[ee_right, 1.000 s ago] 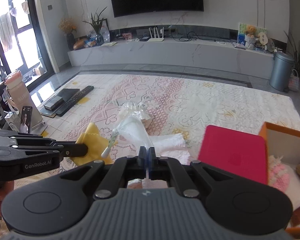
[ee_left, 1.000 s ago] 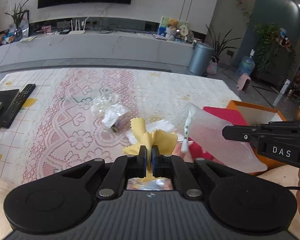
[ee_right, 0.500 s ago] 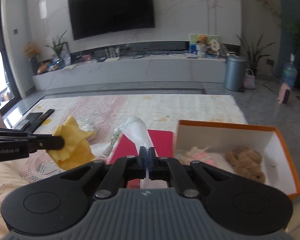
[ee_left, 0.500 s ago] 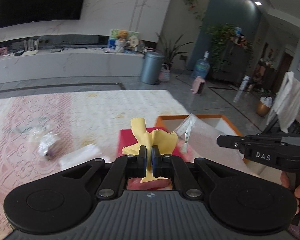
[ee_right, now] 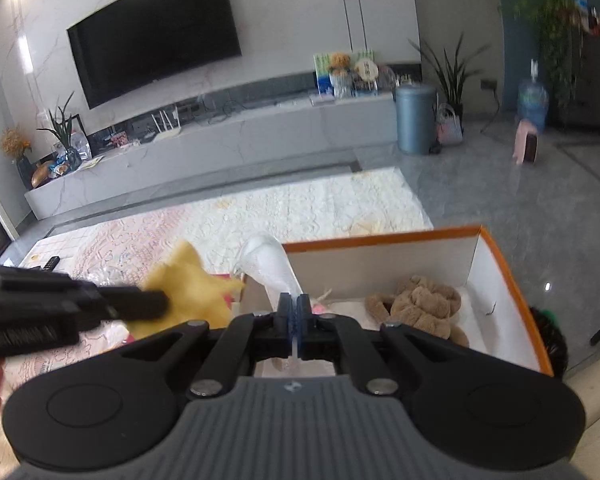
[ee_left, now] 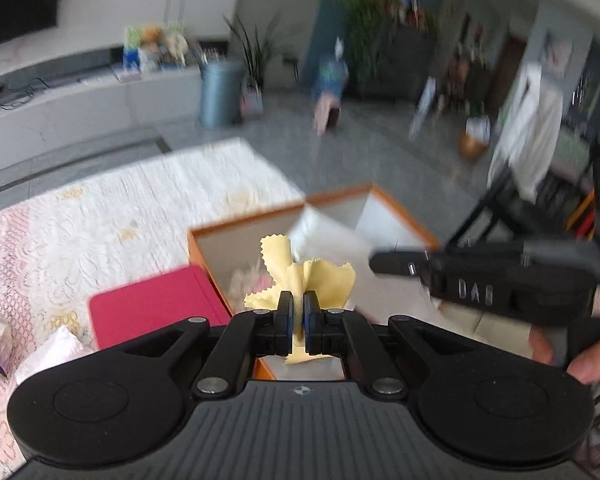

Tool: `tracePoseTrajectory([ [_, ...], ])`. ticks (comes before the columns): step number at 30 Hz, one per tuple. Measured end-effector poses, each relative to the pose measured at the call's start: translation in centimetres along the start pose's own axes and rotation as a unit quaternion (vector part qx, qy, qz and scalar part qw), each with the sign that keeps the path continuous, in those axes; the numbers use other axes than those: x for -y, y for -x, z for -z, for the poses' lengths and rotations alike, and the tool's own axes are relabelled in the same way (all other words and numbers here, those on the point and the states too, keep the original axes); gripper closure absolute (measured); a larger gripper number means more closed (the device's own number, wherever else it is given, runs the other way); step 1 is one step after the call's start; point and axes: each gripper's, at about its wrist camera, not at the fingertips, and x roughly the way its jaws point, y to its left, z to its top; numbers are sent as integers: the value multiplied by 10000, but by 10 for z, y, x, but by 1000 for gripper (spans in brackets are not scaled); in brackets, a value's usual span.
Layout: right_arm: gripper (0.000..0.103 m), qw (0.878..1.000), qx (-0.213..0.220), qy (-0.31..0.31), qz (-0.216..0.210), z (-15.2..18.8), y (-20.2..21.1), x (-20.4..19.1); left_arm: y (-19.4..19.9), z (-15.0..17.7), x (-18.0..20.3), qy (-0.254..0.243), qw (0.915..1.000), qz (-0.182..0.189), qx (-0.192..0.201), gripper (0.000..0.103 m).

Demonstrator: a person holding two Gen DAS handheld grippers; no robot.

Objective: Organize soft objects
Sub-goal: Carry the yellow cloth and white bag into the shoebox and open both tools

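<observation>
My left gripper (ee_left: 298,312) is shut on a yellow cloth (ee_left: 304,274) with pinked edges, held over the near left corner of the orange box (ee_left: 400,216). The same cloth (ee_right: 188,292) shows in the right wrist view, just left of the box. My right gripper (ee_right: 298,312) is shut on a white translucent bag (ee_right: 274,266), which rises over the left wall of the orange box (ee_right: 500,256). A brown plush toy (ee_right: 418,306) lies inside the box. In the left wrist view the right gripper (ee_left: 384,262) reaches in from the right.
A red flat lid (ee_left: 152,308) lies on the lace tablecloth (ee_left: 120,216) left of the box. Crumpled white wrappers (ee_left: 56,348) sit at the left edge. A person's hand (ee_left: 592,364) holds the right tool. Grey floor and a blue bin (ee_right: 414,118) lie beyond the table.
Both grippers have swung right across the table, from over the cloth and wrappers to the orange box. Each still grips its item: yellow cloth on the left, white bag on the right.
</observation>
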Motion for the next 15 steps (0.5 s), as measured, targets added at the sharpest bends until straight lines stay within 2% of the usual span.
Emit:
tracePoseTrajectory([
  [4,103,9985,-430,-297,-143,3,-38,13,-35,3,9,-400,9977,-181,-514,98],
  [9,103,9943,-864,-455,-418,14,-66,22,-62,14,19,-885,9902,-509,-949,97],
  [15,103,9862,-1386,-631,-646,23,-89,29,-77,20,28,-1400,9799,-691,-1243,97],
])
